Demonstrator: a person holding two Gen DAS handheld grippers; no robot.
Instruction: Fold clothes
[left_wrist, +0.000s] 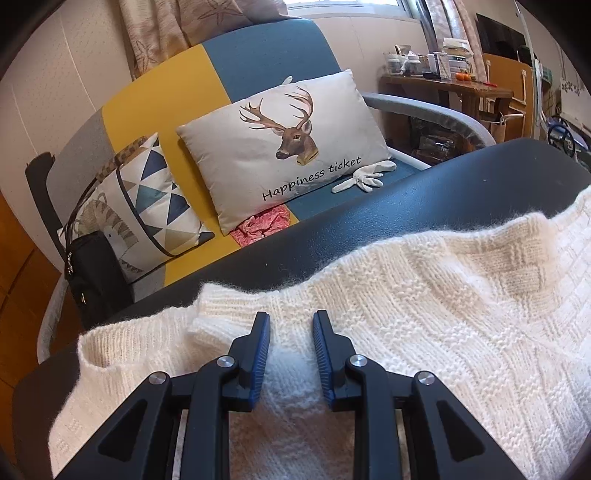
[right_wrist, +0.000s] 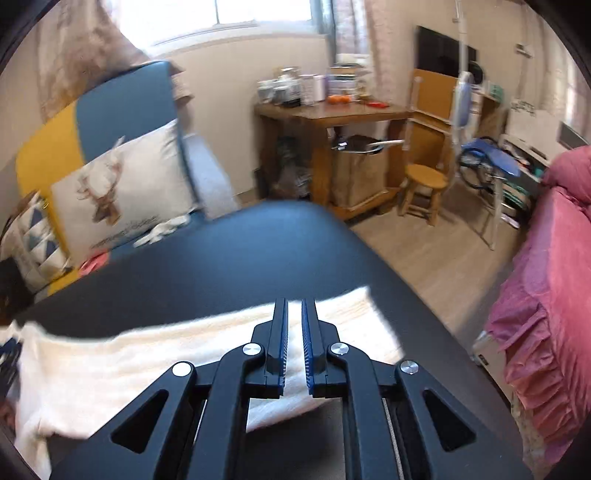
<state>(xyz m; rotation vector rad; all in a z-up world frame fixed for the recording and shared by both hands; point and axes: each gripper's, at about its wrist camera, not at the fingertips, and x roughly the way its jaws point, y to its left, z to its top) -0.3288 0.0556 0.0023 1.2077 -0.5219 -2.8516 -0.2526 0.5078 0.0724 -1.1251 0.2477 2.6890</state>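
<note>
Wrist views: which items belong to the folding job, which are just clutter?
Job:
white knit sweater
dark table
left gripper
right gripper

Lying about:
deer pillow
white glove
black bag
pink bedspread
wooden stool

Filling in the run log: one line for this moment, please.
task: fold clothes | left claw: open over white sweater | right claw: nearly closed, grip unclear | surface: dark table

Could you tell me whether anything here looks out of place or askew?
Yes: on the sofa, a white glove lies loose beside the deer cushion, and a crumpled red cloth pokes out from under it. The cream sweater lies rumpled, not yet folded.
</note>
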